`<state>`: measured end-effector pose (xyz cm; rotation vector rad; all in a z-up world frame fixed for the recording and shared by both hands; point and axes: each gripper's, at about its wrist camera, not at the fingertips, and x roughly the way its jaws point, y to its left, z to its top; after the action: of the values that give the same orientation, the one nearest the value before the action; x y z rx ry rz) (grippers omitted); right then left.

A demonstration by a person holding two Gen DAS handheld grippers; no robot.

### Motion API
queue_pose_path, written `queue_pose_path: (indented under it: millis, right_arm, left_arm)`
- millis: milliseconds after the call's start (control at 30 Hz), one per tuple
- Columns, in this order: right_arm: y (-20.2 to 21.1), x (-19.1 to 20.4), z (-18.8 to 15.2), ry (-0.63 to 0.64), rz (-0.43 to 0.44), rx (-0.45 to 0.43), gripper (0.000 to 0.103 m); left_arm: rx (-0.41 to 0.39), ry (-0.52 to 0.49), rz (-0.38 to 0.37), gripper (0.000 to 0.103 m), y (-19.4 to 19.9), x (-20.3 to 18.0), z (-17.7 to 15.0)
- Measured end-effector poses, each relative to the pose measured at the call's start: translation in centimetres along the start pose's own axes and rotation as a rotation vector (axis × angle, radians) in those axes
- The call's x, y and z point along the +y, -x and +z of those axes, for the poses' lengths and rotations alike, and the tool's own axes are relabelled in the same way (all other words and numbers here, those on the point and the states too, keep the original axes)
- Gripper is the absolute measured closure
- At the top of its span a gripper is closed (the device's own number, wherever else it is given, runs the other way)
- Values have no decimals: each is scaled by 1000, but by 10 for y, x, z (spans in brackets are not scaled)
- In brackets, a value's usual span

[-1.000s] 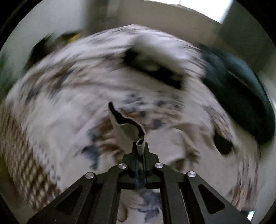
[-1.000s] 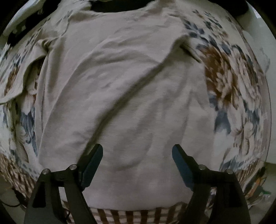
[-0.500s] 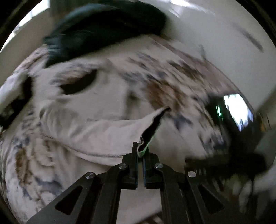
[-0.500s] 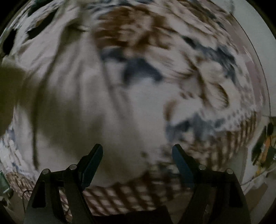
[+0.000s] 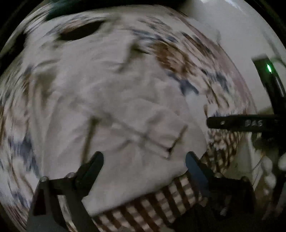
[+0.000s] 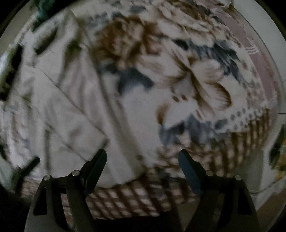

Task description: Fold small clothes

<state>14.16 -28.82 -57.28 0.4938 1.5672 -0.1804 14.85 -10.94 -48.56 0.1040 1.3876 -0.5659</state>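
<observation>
A pale beige garment [image 5: 114, 110] lies spread on a floral blanket [image 5: 171, 55], its sleeve folded across the body. My left gripper [image 5: 143, 160] is open and empty just above the garment's near hem. In the right wrist view the same garment [image 6: 62, 110] fills the left half. My right gripper [image 6: 142, 158] is open and empty above the garment's right edge, where it meets the blanket [image 6: 178, 62]. Both views are motion-blurred.
The blanket has a brown checked border [image 5: 160, 201] hanging over the near edge; it also shows in the right wrist view [image 6: 125, 199]. The other gripper's black finger [image 5: 241, 123] reaches in from the right. A dark garment [image 5: 59, 7] lies at the far end.
My left gripper has let go of the sleeve and opened; the sleeve now lies folded on the garment. Both grippers swung toward the near hem. The right gripper stayed open.
</observation>
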Motion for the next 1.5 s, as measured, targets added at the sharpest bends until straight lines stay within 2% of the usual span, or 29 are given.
queue_pose_path:
  millis: [67,133,200,233,267,300,333,367,500,567,600,633,667,733,767,867,900,933,967,1000,1033,1067,1100,1133,1167,1333,1500]
  right_arm:
    - [13,-3,6,11,105,-5,19]
    - [15,0,10,39,158,9,20]
    - [10,15,18,69,195,14,23]
    - [3,16,24,82,204,19,31]
    - [-7,17,28,95,193,32,45]
    - [-25,23,31,104,178,45,54]
    - [-32,20,33,109,160,59,82]
    - [-41,17,38,106,128,68,101]
    - [-34,-4,35,113,58,24,101]
    - [-30,-9,33,137,84,56,100]
    - [-26,-15,33,137,98,84,97]
    - [-22,-21,34,132,108,109,88]
    - [-14,-30,35,128,126,126,72]
    - [2,-49,35,109,128,96,52]
    - [8,-55,36,98,127,87,50]
    - [5,-96,37,44,136,134,50]
    - [-6,-97,38,26,146,157,50]
    - [-11,-114,37,-7,186,193,50]
    - [-23,-110,39,-29,216,218,50]
    - [-31,-117,37,-60,262,251,50]
    - [-32,-123,34,-81,290,262,50]
    - [-30,-130,31,-90,310,256,55]
    - [-28,-134,29,-81,311,256,63]
    - [-28,-134,27,-74,302,262,87]
    - [-26,-136,24,-69,306,269,92]
    - [-3,-139,15,-69,349,228,95]
    - [29,-142,35,-59,408,188,96]
  left_arm:
    - [-15,114,23,9,11,25,-9]
    - [-25,256,92,9,16,59,-21]
    - [-17,357,133,9,15,87,-30]
    - [-9,405,155,9,13,101,-34]
    - [-3,442,172,9,11,112,-38]
    - [4,480,185,9,8,122,-42]
    - [4,516,194,9,7,131,-46]
    - [4,536,201,9,6,137,-49]
    - [17,566,212,9,6,144,-62]
    - [29,565,203,9,5,141,-69]
    - [40,565,195,9,4,139,-72]
    - [50,567,183,9,3,137,-78]
    - [55,569,172,9,4,136,-84]
    - [60,573,130,9,0,130,-93]
    - [66,569,108,9,1,129,-99]
    - [82,545,5,10,-9,118,-107]
    - [79,534,-37,13,-11,112,-107]
    - [78,524,-71,21,-14,107,-107]
    - [82,518,-83,28,-17,101,-106]
    - [83,509,-100,50,-18,94,-107]
    - [84,504,-99,78,-20,89,-105]
    - [90,502,-90,88,-20,90,-102]
    - [89,505,-90,92,-18,92,-102]
    - [76,521,-101,95,-16,94,-102]
    - [68,539,-106,96,-9,104,-103]
    - [64,687,-174,97,11,138,-96]
    - [31,872,-288,97,35,176,-84]
